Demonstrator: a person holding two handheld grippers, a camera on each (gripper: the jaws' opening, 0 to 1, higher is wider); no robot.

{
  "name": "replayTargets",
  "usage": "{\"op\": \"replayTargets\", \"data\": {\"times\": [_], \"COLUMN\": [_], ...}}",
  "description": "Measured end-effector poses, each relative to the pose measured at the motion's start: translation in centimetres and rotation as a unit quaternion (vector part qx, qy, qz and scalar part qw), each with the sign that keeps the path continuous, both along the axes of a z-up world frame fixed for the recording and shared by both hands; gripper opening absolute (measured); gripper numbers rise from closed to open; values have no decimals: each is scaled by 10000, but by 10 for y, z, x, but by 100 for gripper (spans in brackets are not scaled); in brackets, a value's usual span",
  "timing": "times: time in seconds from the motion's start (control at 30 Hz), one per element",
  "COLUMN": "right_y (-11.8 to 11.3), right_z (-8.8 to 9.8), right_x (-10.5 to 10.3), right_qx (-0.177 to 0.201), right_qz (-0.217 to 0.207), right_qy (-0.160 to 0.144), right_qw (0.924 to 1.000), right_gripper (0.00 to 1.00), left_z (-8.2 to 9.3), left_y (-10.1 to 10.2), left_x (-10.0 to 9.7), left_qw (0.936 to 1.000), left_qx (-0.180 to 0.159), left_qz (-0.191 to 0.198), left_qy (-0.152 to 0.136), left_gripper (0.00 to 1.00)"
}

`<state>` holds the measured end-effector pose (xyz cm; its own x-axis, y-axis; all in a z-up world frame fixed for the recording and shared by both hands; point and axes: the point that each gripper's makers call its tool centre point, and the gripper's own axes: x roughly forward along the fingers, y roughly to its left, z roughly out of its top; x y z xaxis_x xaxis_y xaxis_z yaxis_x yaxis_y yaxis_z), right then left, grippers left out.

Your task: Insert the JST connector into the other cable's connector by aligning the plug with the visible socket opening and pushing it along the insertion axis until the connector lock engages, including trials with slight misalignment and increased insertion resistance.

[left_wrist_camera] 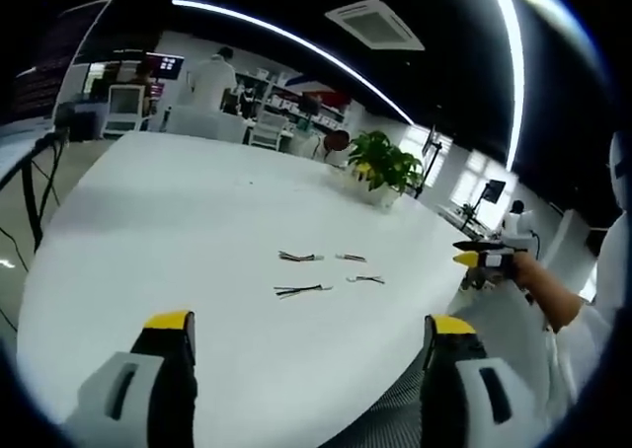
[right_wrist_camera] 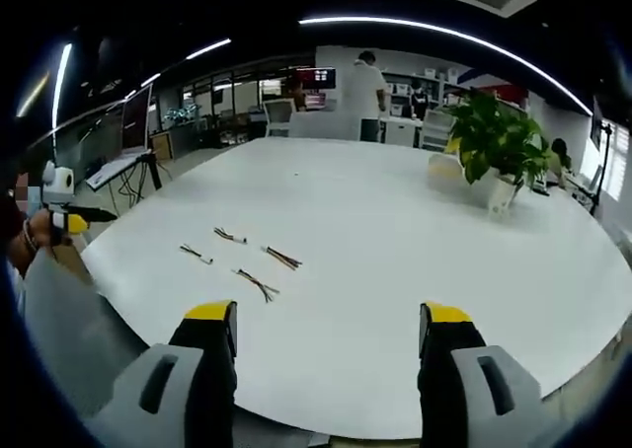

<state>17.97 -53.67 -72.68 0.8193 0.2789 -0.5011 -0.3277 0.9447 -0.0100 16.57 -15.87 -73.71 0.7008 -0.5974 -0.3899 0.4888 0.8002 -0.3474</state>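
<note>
Right gripper view: cables (right_wrist_camera: pixel 247 261) beyond open claw (right_wrist_camera: pixel 328 320).

Bench (left_wrist_camera: pixel 197 221) top: smooth white surface, semi-matt, soft sheen from the ceiling lights. Left gripper (left_wrist_camera: pixel 311 354) fingers (left_wrist_camera: pixel 168 369): matt black, plastic-looking, with yellow tips and light grey smooth housings lower down; right gripper (right_wrist_camera: pixel 331 354) fingers (right_wrist_camera: pixel 212 359) look the same. Cables (left_wrist_camera: pixel 301 290) on the bench: thin dark insulated wires, connector material too small to tell. Potted plant (right_wrist_camera: pixel 494 137): glossy green leaves, white smooth pot. Person's sleeve (left_wrist_camera: pixel 597 320): white cloth, matt.
</note>
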Motion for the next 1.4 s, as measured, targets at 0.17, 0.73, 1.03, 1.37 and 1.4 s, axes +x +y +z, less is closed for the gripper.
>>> {"op": "replayTargets", "data": {"times": [0.17, 0.73, 1.03, 1.37, 1.4], "right_y": [0, 29, 44, 64, 66], "right_z": [4, 41, 47, 52, 53], "right_x": [4, 33, 44, 62, 64], "right_qx": [-166, 38, -465, -99, -79], "right_qz": [143, 1357, 2335, 2911, 2966], "right_qy": [-7, -281, -422, -561, -561], "right_qw": [9998, 9903, 9703, 9550, 9533], "right_gripper": [73, 69, 66, 54, 53], "left_z": [5, 38, 58, 67, 68], "left_y": [-4, -25, -41, -60, -62], "left_x": [11, 54, 69, 89, 91], "left_qw": [9998, 9897, 9773, 9658, 9648], "left_qx": [127, 409, 185, -5, -12], "left_qz": [-116, -1280, -1909, -2363, -2384], "left_qy": [-73, -492, -901, -1067, -1113], "left_gripper": [94, 88, 81, 73, 74]}}
